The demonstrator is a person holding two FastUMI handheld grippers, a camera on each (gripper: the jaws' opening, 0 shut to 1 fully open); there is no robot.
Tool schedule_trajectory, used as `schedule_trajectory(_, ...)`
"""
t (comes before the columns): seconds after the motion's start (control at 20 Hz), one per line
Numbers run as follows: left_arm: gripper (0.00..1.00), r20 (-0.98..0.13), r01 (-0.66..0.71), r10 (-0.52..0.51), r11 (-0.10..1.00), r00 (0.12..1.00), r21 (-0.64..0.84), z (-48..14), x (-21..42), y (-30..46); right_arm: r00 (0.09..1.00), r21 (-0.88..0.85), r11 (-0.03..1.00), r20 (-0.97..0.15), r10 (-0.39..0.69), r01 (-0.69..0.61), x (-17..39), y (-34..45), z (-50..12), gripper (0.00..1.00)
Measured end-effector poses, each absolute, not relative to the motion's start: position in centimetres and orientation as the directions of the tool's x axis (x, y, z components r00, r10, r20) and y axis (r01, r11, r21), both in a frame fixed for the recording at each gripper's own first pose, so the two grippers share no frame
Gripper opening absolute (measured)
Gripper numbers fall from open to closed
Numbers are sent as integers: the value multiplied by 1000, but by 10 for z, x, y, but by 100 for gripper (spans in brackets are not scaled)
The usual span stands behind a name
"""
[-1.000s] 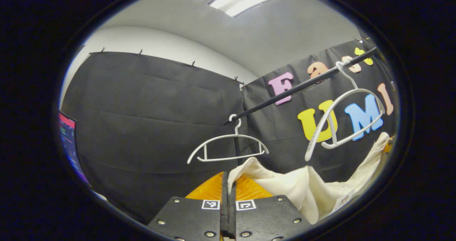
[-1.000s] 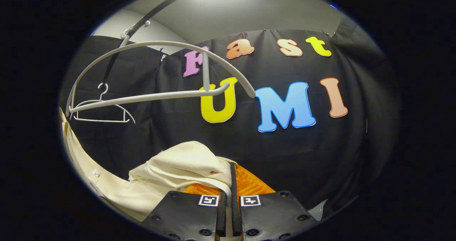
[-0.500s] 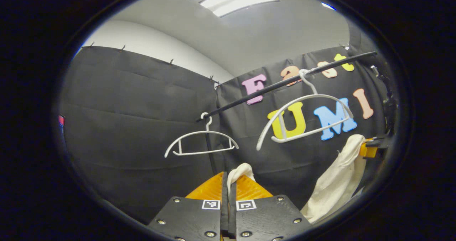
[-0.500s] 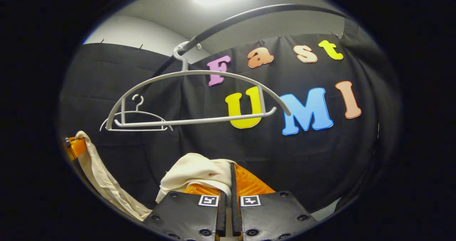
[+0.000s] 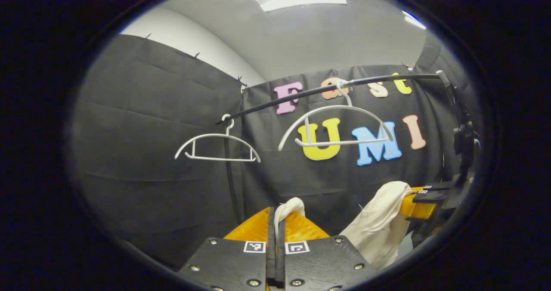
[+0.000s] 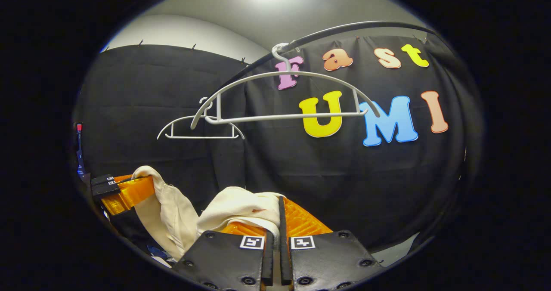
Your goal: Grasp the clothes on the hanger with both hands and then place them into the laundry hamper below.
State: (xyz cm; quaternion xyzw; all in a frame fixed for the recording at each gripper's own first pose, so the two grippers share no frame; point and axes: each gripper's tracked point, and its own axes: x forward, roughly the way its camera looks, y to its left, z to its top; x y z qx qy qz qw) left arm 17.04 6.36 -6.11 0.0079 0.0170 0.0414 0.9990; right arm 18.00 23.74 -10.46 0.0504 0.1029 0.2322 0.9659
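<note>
The black rail [image 5: 327, 91] spans the booth, and two white hangers hang on it, the near hanger [image 5: 335, 127] and the far hanger [image 5: 217, 144], both bare. So the cream garment [image 5: 379, 222] is already off its hanger, and that part of the task looks done; what is left is carrying it down and letting it go into the hamper, which lies out of sight here, so I cannot say how near it is.

The garment sags between the two claws, below the rail. The left claw [image 5: 276, 222] is pressed together on a small fold of cloth that pokes up between its fingers. The right claw [image 6: 277, 218] pinches a thicker bunch, which spills over its left finger.

The left gripper view looks across at the right claw [image 5: 424, 200] far off with the cloth draped down from it, plus a dark stand at the right edge. The right gripper view gives the mirror: the left claw [image 6: 122, 190] at its left edge, cloth trailing from it.
</note>
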Motion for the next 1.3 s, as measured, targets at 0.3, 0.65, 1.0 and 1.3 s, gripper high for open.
schedule_trajectory(0.3,1,-172,-47,44,999,984,-13,-146,158,51,833,161,886,-300,464,-435,144,258,-185,8)
schedule_trajectory(0.65,1,-326,-35,23,999,945,-31,-244,144,46,795,150,900,-425,432,-409,119,262,-264,8)
schedule_trajectory(1.0,1,-521,-17,0,999,854,-28,-364,115,42,725,128,919,-579,375,-373,91,250,-357,8)
schedule_trajectory(1.3,1,-653,11,-2,1000,757,10,-436,87,41,635,92,921,-698,330,-378,72,251,-413,5)
